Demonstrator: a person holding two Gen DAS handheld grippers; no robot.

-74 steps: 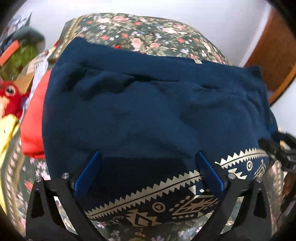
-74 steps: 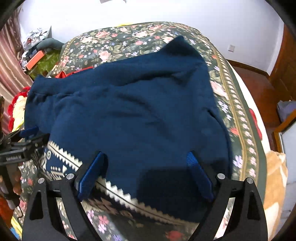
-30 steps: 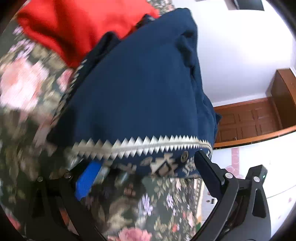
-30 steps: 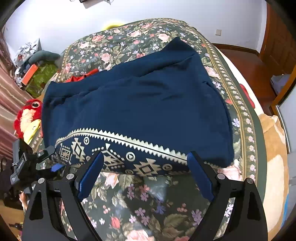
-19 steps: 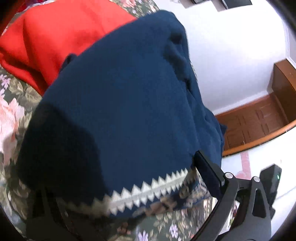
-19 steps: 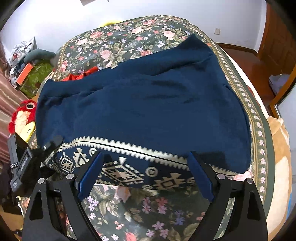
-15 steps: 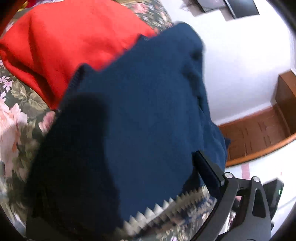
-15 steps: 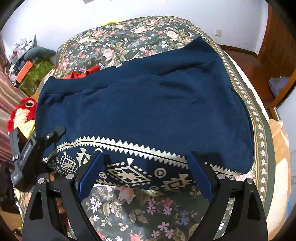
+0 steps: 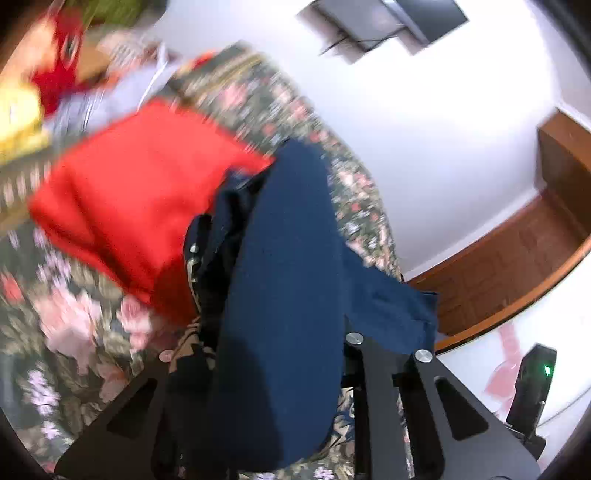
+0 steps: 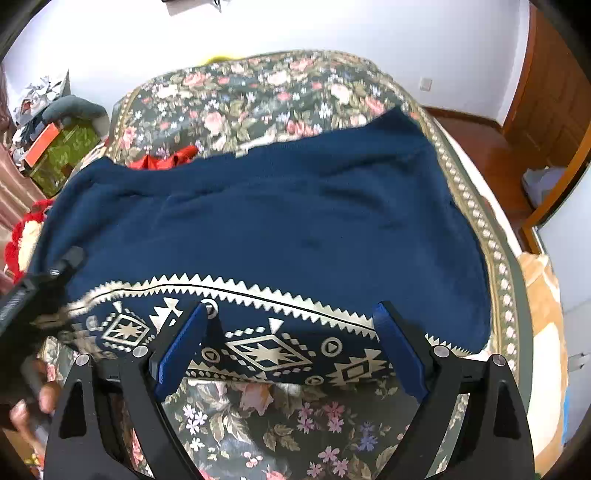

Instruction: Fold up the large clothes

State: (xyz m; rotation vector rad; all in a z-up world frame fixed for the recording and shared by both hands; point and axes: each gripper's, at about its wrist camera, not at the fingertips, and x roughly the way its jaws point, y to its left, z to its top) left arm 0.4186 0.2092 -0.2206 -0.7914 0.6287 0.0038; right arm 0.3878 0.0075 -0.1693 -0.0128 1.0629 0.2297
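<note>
So the navy sweater [image 10: 266,229] is spread flat across the floral bedspread [image 10: 266,92], filling most of the right wrist view, with its cream geometric hem band [image 10: 266,350] running along the near edge from about 9 to 4 o'clock. The right gripper [image 10: 291,347] hangs over that band with its blue pads spread wide on either side of a diamond motif, not pinching anything, fabric just lying under the gap. Over at 9 o'clock in that same view the left gripper [image 10: 55,280] has the hem corner, with a hand [image 10: 33,402] on its handle down near 8. From the left wrist camera it's pretty blurry, but the left gripper's jaws have just been closing and are now pinched on a bunched fold of the sweater [image 9: 280,295], which drapes right over the fingers and blocks most of the middle of the view. Behind it at 10 o'clock there's a red garment [image 9: 129,199] lying on the bedspread [image 9: 55,332], touching the navy fabric's edge. Other stuff around: a red and yellow plush toy [image 10: 22,229] off the bed at 9 o'clock, a green box [image 10: 62,151] with clutter at 10, a wooden door [image 10: 550,103] at 2, a wall-mounted screen [image 9: 384,22] at 12 in the left view.
</note>
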